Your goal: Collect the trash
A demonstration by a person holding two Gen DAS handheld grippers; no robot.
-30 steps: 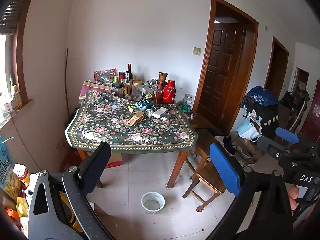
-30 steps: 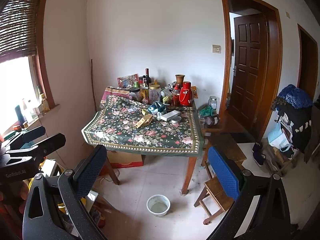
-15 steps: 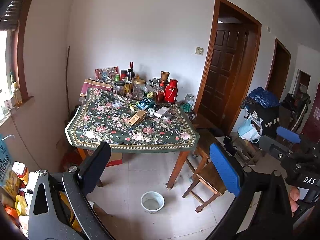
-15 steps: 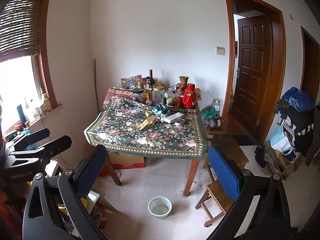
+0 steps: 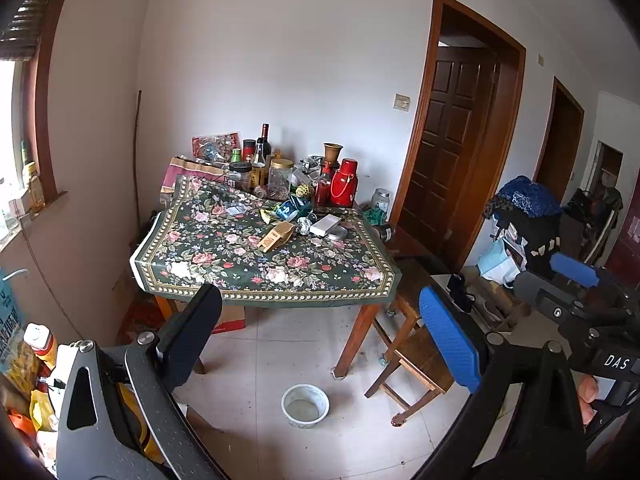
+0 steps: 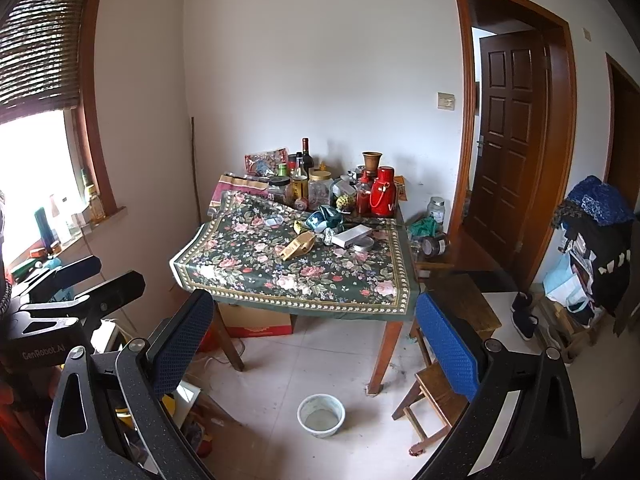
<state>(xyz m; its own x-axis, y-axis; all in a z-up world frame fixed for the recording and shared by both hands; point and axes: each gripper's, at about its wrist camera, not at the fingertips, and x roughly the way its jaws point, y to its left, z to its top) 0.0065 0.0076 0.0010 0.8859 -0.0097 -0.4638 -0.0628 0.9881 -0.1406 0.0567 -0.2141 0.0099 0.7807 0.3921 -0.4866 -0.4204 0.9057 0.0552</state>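
A table with a flowered green cloth (image 5: 256, 264) (image 6: 320, 276) stands across the room against the wall. On it lie loose scraps: a tan carton (image 5: 275, 236) (image 6: 297, 246), a yellow wrapper (image 5: 267, 213), a blue-green packet (image 5: 289, 209) (image 6: 320, 219), a white flat box (image 5: 325, 224) (image 6: 352, 234) and a crumpled ball (image 5: 303, 225). My left gripper (image 5: 320, 336) is open and holds nothing, far short of the table. My right gripper (image 6: 314, 338) is open too, with nothing between its fingers. Each gripper also shows at the edge of the other's view.
Bottles, jars and a red thermos (image 5: 345, 189) crowd the table's back edge. A white bowl (image 5: 305, 405) (image 6: 321, 414) sits on the tiled floor in front. Small wooden stools (image 5: 416, 352) stand at the right, a cardboard box (image 6: 256, 322) under the table, bags and clutter at the left wall.
Both views have shifted slightly rightward and closer to the table. The grippers stay open and nothing on the table has moved.
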